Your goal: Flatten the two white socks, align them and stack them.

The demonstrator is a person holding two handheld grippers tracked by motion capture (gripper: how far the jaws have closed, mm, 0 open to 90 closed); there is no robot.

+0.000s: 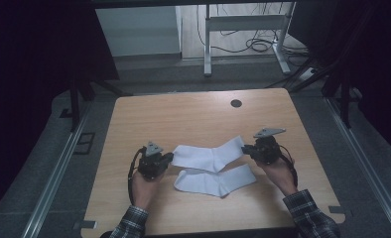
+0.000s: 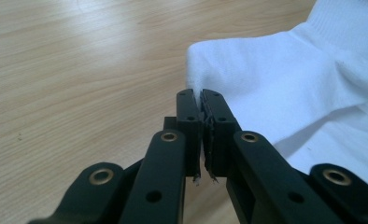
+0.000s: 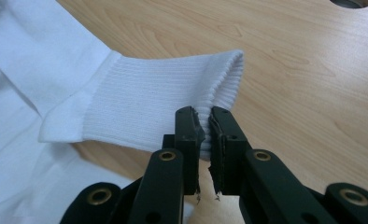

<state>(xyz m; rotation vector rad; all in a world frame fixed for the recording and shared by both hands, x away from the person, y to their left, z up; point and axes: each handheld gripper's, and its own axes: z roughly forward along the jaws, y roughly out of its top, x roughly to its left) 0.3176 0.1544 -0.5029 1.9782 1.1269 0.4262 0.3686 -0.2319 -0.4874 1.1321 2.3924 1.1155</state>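
Two white socks lie on the wooden table [image 1: 149, 111]. My left gripper [image 1: 169, 157] is shut on the toe end of the far sock [image 1: 208, 156], and its jaws pinch the white fabric of the far sock [image 2: 285, 84] in the left gripper view, where my left gripper [image 2: 201, 100] rises from the bottom. My right gripper [image 1: 244, 148] is shut on the ribbed cuff of the same sock. In the right gripper view my right gripper [image 3: 204, 116] clamps the cuff edge of the far sock [image 3: 149, 102], which is lifted off the table. The near sock [image 1: 216, 181] lies flat just in front.
A round dark grommet hole [image 1: 236, 103] sits near the table's far edge, and the grommet hole [image 3: 352, 3] also shows at the top of the right gripper view. Metal rails [image 1: 59, 168] run along both sides of the table. A desk frame with cables [image 1: 248, 29] stands beyond.
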